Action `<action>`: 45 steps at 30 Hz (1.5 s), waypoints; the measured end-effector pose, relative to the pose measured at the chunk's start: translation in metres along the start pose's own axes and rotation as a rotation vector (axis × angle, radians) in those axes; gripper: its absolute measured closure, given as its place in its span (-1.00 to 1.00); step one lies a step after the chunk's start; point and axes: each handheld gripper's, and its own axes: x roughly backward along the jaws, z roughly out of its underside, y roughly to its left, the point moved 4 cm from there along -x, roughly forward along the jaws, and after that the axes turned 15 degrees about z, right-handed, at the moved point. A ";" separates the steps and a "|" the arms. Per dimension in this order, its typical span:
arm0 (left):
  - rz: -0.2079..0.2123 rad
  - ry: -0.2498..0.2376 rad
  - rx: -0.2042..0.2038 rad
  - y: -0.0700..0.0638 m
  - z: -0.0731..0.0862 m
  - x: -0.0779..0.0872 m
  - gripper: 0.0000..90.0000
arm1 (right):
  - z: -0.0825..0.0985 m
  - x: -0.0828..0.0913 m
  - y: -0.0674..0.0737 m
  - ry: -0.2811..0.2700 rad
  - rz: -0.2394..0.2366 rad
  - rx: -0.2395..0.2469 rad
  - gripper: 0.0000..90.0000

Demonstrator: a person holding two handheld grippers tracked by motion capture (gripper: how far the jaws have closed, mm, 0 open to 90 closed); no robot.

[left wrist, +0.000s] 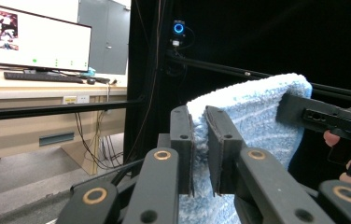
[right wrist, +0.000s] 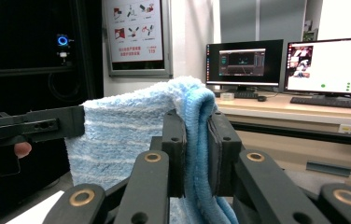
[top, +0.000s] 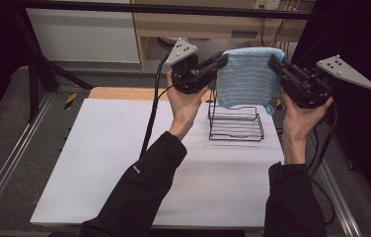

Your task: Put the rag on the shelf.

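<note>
**Blue towel held taut in the air between two grippers**

The blue towel (top: 246,79) hangs above the far right part of the table, held up by its two top corners and draping down as a flat, striped sheet. Its lower edge falls in front of the black wire rack (top: 236,122), which stands on the white table (top: 124,163) directly below, at 6 o'clock of the towel; whether the hem touches the rack's upper wires cannot be told.

At 9 o'clock of the towel, the left gripper (top: 221,61) is clamped on the top left corner. In the left gripper view, the left gripper (left wrist: 200,140) has both black jaws pressed onto a fold of the terry cloth, with the towel (left wrist: 257,112) stretching away to 3 o'clock, where the other gripper bites its far corner.

At 3 o'clock of the towel, the right gripper (top: 275,64) is clamped on the top right corner. In the right gripper view, the right gripper (right wrist: 197,140) has its jaws closed on the thick rolled edge of the towel (right wrist: 117,126), and the sheet runs off toward 9 o'clock.

Each gripper sits in a raised hand, the forearms in dark sleeves coming in from 6 o'clock of the high view. A black cable (top: 151,118) trails from the left gripper down across the table. Beyond the table, at 12 o'clock, stands a wooden desk (top: 193,24).
</note>
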 end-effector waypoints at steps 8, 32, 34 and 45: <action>0.000 -0.022 0.012 0.008 -0.011 -0.009 0.81 | -0.011 -0.013 -0.005 -0.009 0.007 0.005 0.77; -0.028 -0.028 0.000 0.031 -0.035 -0.035 0.81 | -0.031 -0.054 -0.022 -0.030 0.026 -0.010 0.77; -0.041 -0.016 -0.008 0.034 -0.035 -0.038 0.81 | -0.031 -0.058 -0.023 -0.032 0.028 -0.001 0.77; -0.065 0.016 -0.030 0.053 -0.026 -0.041 0.81 | -0.021 -0.079 -0.025 -0.005 0.026 0.020 0.77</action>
